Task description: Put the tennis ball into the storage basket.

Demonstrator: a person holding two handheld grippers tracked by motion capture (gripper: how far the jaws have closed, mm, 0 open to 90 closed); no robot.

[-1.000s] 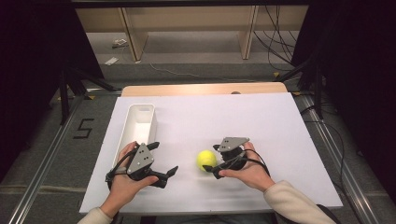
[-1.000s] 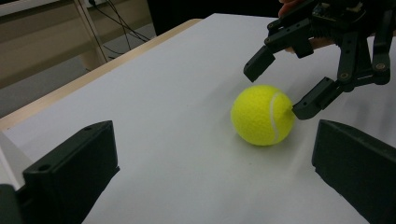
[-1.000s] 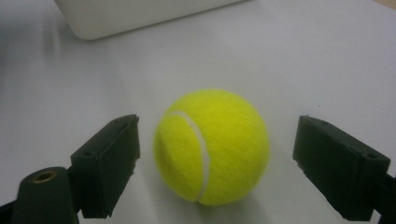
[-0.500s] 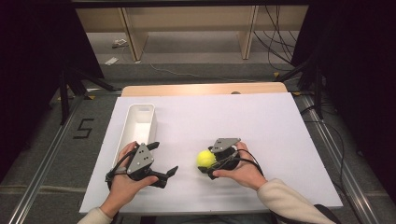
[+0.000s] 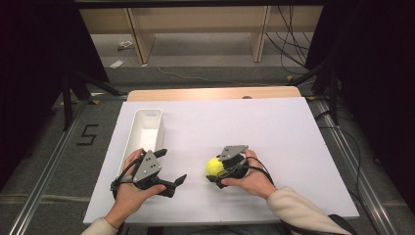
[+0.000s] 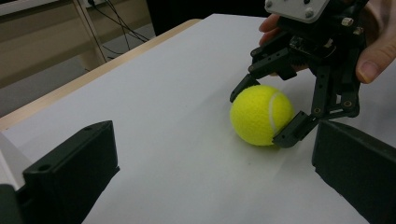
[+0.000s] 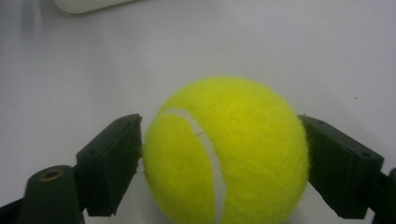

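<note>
Two jaws of the right claw (image 5: 219, 175) flanked the tennis ball (image 5: 214, 167), touching it.
Ball sat lower centre on the counter (image 5: 274, 137); left claw (image 5: 172, 171) gaped empty, lower left.

Your colours on the table

Your ball (image 7: 226, 151) is bright yellow with a white seam; the jaws are black, the tray (image 5: 145, 131) white, the sheet (image 5: 264, 127) pale.

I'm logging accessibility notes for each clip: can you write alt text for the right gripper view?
A yellow tennis ball sits between the right gripper's two black jaws, which press against its sides, on a white table. The ball's white seam curves down its front, and the edge of a white bin shows at the top left.
</note>
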